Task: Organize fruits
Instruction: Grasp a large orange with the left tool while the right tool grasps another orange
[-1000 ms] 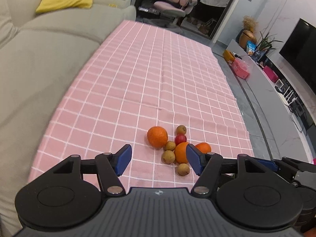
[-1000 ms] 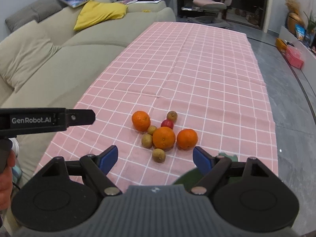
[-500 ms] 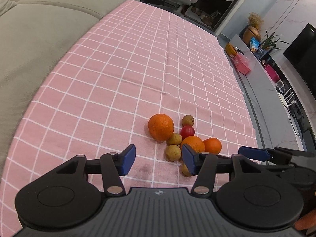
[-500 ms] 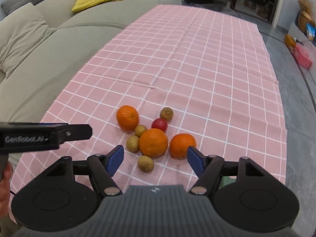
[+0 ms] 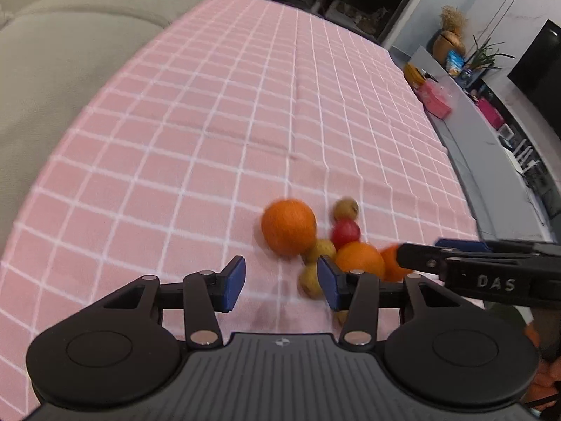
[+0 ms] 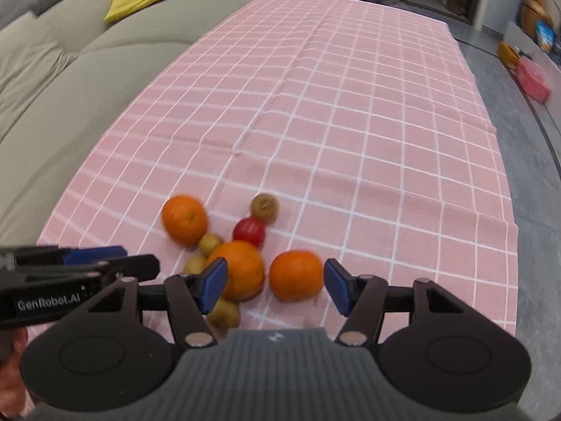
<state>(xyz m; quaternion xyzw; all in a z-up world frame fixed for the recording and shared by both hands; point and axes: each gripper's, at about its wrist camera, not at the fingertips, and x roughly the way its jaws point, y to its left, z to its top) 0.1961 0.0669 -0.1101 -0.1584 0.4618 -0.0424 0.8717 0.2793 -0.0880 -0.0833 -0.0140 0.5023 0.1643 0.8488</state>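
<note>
I see a cluster of fruit on the pink checked cloth of the desk (image 6: 350, 105): three round oranges, one small red fruit (image 6: 249, 231) and several small brown-green fruits. My right tongs (image 6: 275, 282) are spread, empty, framing the rightmost orange (image 6: 296, 275). My left tongs (image 5: 280, 282) are spread and empty, just before the leftmost orange (image 5: 288, 226). A beige sofa (image 6: 52, 80) lies alongside.
</note>
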